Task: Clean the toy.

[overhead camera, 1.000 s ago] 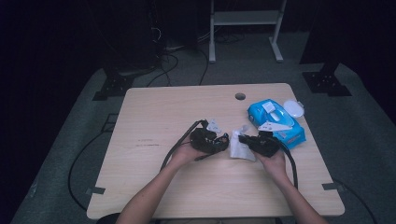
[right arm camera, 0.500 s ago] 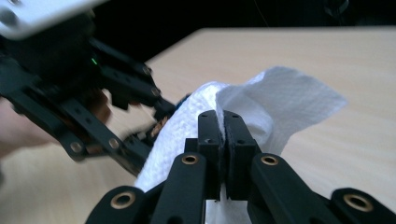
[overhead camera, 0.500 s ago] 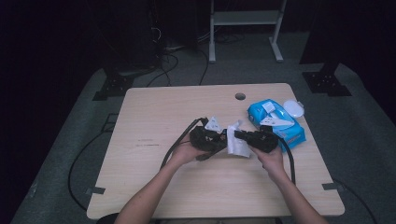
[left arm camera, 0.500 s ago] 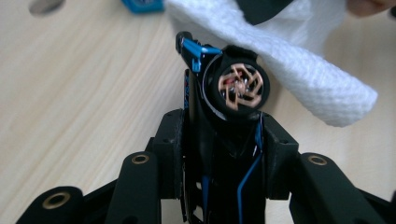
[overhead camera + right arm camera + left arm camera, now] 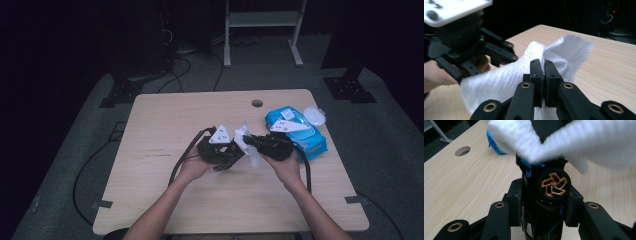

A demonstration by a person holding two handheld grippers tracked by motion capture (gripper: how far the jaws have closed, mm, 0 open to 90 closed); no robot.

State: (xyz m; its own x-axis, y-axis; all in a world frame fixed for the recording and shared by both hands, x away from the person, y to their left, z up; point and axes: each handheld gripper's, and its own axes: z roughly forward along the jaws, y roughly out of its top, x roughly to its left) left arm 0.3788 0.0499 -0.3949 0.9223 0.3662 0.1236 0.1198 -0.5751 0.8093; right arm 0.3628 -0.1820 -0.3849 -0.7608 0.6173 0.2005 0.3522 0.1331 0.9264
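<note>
Two claws, one toy car, one wet wipe, one blue wipes pack (image 5: 299, 134). My left claw (image 5: 544, 205) clamps the black toy car (image 5: 549, 195); its jaws have just closed further. My right claw (image 5: 543, 75) pinches the white wet wipe (image 5: 524, 72) above the desk (image 5: 170, 125). Both now meet mid-desk, wipe draped over the car's front.

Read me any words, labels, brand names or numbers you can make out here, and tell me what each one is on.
None can be read.
Blue wipes pack: its white label is too small and blurred.
Black toy car in the left gripper: blue markings, not legible as letters.
White wipe held by the right gripper: no print.
</note>
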